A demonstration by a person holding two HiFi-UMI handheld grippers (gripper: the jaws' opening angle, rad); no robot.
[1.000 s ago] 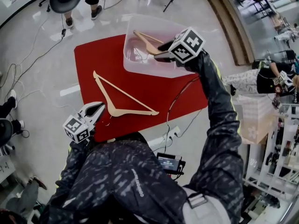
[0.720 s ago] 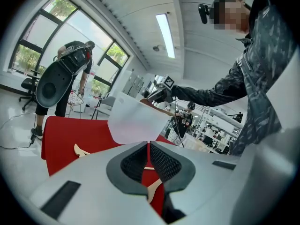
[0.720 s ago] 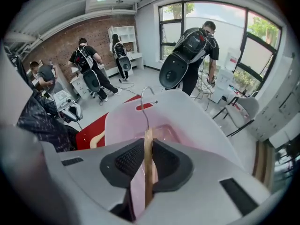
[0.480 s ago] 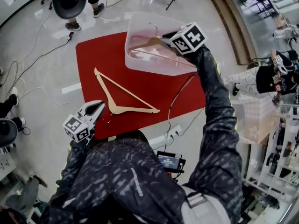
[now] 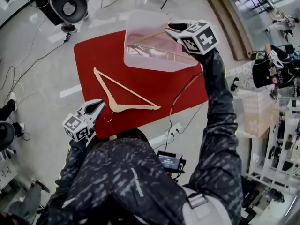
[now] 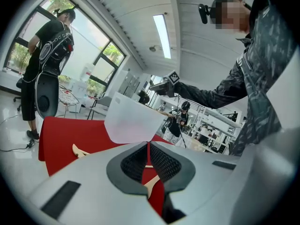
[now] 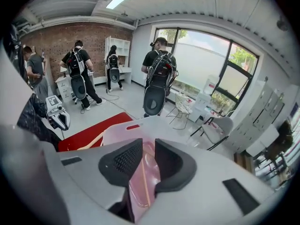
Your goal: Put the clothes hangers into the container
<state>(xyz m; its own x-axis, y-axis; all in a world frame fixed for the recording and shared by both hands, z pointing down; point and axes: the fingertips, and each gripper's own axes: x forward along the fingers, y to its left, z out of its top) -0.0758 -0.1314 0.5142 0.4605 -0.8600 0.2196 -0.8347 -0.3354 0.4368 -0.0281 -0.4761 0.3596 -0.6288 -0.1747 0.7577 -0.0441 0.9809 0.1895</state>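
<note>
Since a second ago the right gripper [image 5: 174, 28] has come up out of the container and tipped more steeply downward, and the hanger inside has swung from lying flat to leaning with its hook above the rim. The left gripper has not moved.

On the grey floor [image 5: 42, 78] lies a red mat [image 5: 154, 86]. The clear plastic container [image 5: 140, 20] sits at the mat's 12 to 1 o'clock edge. One wooden hanger [image 5: 146, 37] is propped inside it, its hook toward 12 o'clock. The second wooden hanger [image 5: 127, 90] lies flat on the mat, well apart from the container, between the centre and 8 o'clock.

The right gripper hangs over the container's 1 o'clock rim. Its fingers [image 7: 124, 159] have just eased a little apart, leaving a narrow gap. Through that gap the hanger's bar shows down in the container, and neither pad seems to press on it.

The left gripper [image 5: 99, 106] waits at the mat's 7 o'clock corner, just beside the loose hanger's neck. Its fingers [image 6: 136, 163] meet at the tips, with nothing caught between them.

By my reading the job is about half done: one hanger is in and looks released. The hanger on the mat is not yet picked up.
</note>
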